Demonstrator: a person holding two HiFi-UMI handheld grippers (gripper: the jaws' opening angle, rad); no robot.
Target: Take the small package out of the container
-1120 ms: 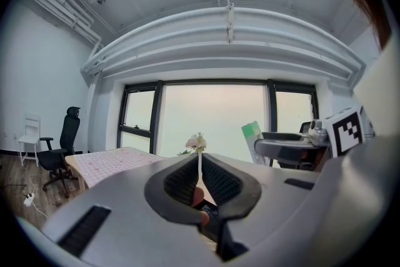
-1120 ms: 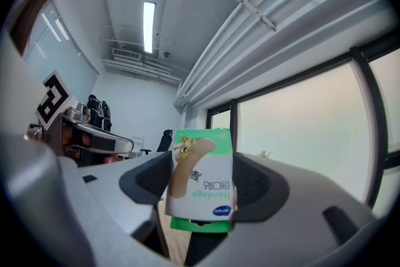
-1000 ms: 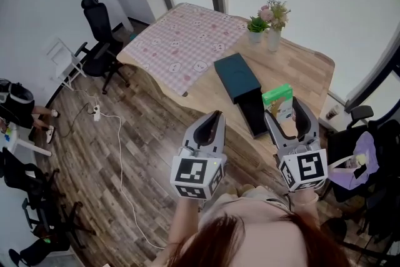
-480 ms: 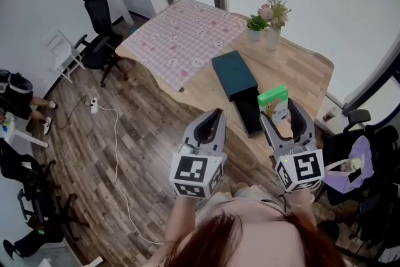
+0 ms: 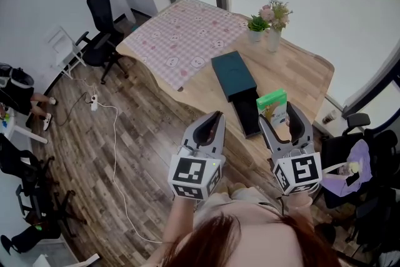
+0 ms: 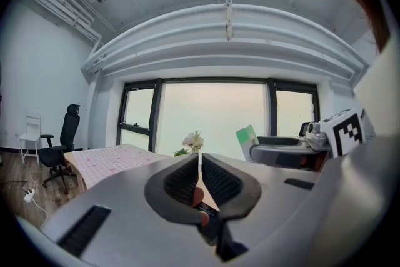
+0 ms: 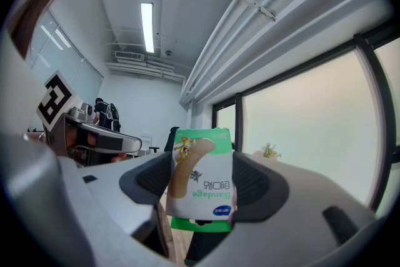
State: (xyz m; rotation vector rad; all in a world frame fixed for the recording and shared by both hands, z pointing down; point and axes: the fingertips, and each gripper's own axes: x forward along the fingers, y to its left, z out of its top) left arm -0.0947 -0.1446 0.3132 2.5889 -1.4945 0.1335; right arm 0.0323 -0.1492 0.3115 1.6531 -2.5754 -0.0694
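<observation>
My right gripper (image 5: pixel 279 115) is shut on a small green and white bandage package (image 5: pixel 274 105), held up in the air over the table's near edge. In the right gripper view the package (image 7: pixel 202 179) stands between the two black pads, printed side toward the camera. Below it on the wooden table (image 5: pixel 306 72) lies a dark box: its black tray (image 5: pixel 249 112) is slid out from the teal sleeve (image 5: pixel 234 74). My left gripper (image 5: pixel 215 118) is shut and empty, held over the floor to the left of the table; its pads (image 6: pixel 185 178) meet in the left gripper view.
A pink checked cloth (image 5: pixel 187 42) covers the table's far left half. Two small vases with plants (image 5: pixel 267 24) stand at the far edge. An office chair (image 5: pixel 100 31) and a white cable (image 5: pixel 116 153) are on the wood floor at left. A purple bag (image 5: pixel 355 166) sits at right.
The view has shifted slightly; both grippers have drifted a little lower and the right one a little left, the package still held. Nothing was let go or taken.
</observation>
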